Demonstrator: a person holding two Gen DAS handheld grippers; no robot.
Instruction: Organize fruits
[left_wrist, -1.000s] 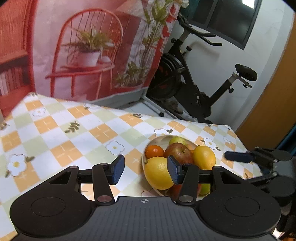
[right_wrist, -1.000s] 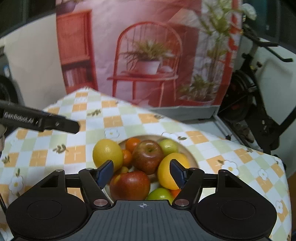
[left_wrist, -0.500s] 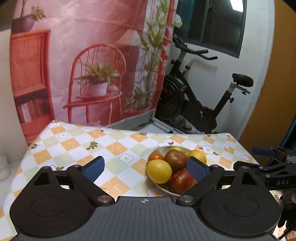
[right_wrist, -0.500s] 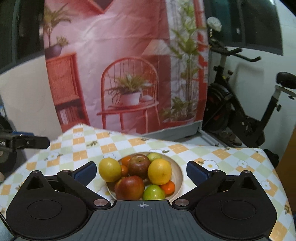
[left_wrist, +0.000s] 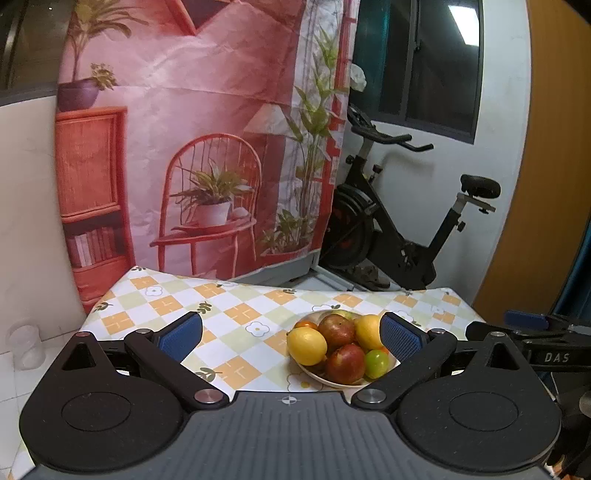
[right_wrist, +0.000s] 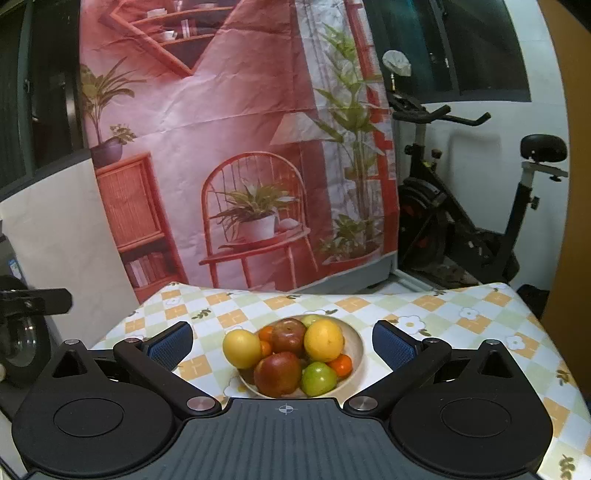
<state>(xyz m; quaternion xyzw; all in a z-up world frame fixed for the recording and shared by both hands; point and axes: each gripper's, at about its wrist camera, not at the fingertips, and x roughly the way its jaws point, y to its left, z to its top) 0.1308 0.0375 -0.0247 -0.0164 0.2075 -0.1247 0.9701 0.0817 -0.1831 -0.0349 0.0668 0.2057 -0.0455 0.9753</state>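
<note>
A pale bowl piled with fruit stands on the checked tablecloth. In it lie a yellow lemon, a yellow-orange fruit, two red apples, a green apple and small oranges. The bowl also shows in the left wrist view, with the lemon at its left. My left gripper is wide open and empty, held back above the table. My right gripper is wide open and empty, held back in front of the bowl.
A printed backdrop hangs behind the table. An exercise bike stands at the back right. The right gripper's body shows at the right edge of the left wrist view. A clear jar stands on the floor at left.
Both grippers have opened wide and drawn back and up from the bowl, so the fruit looks smaller and farther. The fruit has stayed in the bowl.
</note>
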